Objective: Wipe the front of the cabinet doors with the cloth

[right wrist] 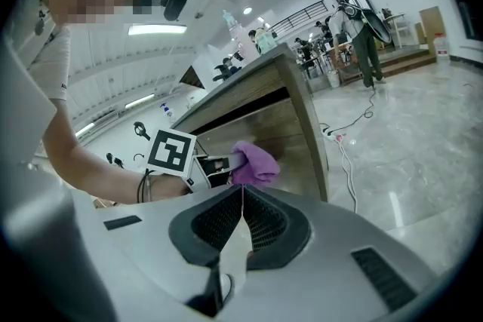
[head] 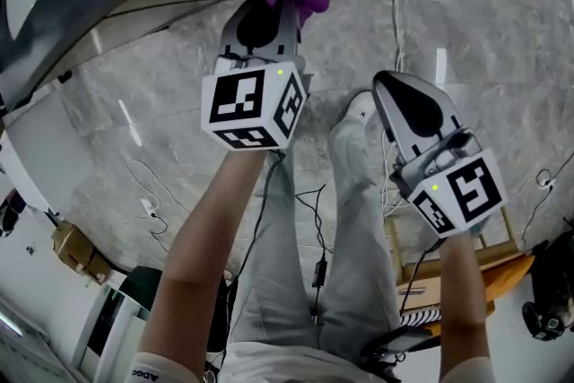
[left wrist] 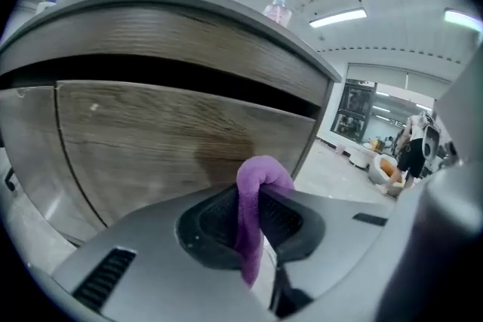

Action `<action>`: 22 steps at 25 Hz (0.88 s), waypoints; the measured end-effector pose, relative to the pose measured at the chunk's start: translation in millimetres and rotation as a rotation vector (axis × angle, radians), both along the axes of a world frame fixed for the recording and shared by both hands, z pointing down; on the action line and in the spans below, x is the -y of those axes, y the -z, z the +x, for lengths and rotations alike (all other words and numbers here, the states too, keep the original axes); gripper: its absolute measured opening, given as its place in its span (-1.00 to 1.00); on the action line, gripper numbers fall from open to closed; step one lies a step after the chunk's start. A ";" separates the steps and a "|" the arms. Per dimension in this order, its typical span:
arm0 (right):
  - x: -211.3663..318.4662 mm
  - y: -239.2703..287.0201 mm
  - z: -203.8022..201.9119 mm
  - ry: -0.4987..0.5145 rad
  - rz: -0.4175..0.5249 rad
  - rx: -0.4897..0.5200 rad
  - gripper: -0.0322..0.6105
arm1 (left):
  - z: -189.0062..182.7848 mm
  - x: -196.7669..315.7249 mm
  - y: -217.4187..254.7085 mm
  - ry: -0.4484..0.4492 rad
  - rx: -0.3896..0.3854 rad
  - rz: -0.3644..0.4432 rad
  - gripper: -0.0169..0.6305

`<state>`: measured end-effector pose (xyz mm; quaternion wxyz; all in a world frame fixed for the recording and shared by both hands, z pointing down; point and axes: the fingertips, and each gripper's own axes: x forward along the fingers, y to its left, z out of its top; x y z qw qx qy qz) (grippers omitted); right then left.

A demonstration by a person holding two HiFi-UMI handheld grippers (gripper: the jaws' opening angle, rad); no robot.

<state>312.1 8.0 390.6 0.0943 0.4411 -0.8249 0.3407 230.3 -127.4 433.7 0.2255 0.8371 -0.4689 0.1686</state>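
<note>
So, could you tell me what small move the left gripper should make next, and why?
Probably ease the left gripper forward until the purple cloth presses on the cabinet door. Its jaws are shut on the cloth, whose folded end faces the door close by, and contact isn't clear.

Cool white light falls from long ceiling strips [left wrist: 337, 17], so everything I look at is bright and evenly lit. Under my head camera the polished floor [head: 179, 130] throws back short white streaks of glare. A soft dark shadow lies on the cabinet door [left wrist: 136, 139] just behind the cloth [left wrist: 256, 196]. In both my gripper views straight lines bow toward the rim and the corners go black. The head view is a little soft throughout.
</note>
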 end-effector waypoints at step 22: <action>-13.3 -30.8 32.8 -0.100 -0.029 0.019 -0.81 | 45.3 34.6 -35.5 -0.004 -0.001 -0.038 -0.81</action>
